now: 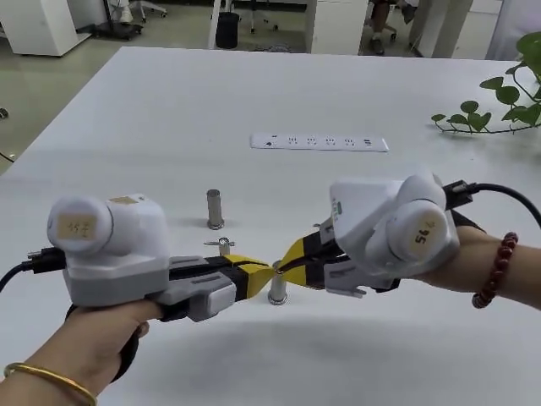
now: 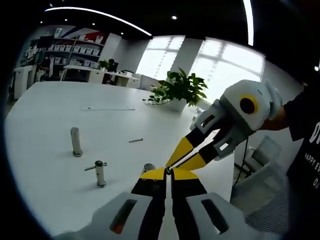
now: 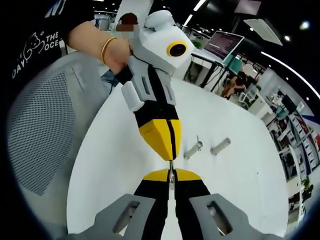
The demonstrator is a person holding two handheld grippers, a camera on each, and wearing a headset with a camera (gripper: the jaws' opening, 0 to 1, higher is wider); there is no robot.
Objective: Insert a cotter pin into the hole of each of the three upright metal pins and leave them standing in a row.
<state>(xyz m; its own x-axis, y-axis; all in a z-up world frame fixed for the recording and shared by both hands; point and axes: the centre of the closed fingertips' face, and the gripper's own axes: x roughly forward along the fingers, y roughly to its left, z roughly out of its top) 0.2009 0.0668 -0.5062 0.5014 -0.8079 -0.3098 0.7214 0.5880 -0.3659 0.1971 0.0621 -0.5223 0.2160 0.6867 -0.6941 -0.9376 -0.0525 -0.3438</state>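
Three metal pins stand on the white table [image 1: 169, 110]. The far pin [image 1: 215, 209] [image 2: 75, 141] is bare. The middle pin [image 1: 224, 245] [image 2: 100, 173] has a cotter pin through its top. The near pin [image 1: 277, 289] [image 2: 148, 167] sits just below the two grippers' tips. My left gripper [image 1: 269, 272] [image 2: 168, 173] is shut, its tips touching those of my right gripper [image 1: 284, 264] [image 3: 171, 179]. The right gripper is shut on a thin cotter pin [image 3: 171, 172]. I cannot tell if the left one also pinches it. A loose cotter pin [image 2: 135, 140] lies farther off.
A white power strip [image 1: 319, 142] lies flat beyond the pins. A potted plant [image 1: 499, 101] [image 2: 181, 87] stands at the far right of the table. A mesh chair [image 3: 45, 135] is next to the table's near edge. Wide bare tabletop surrounds the pins.
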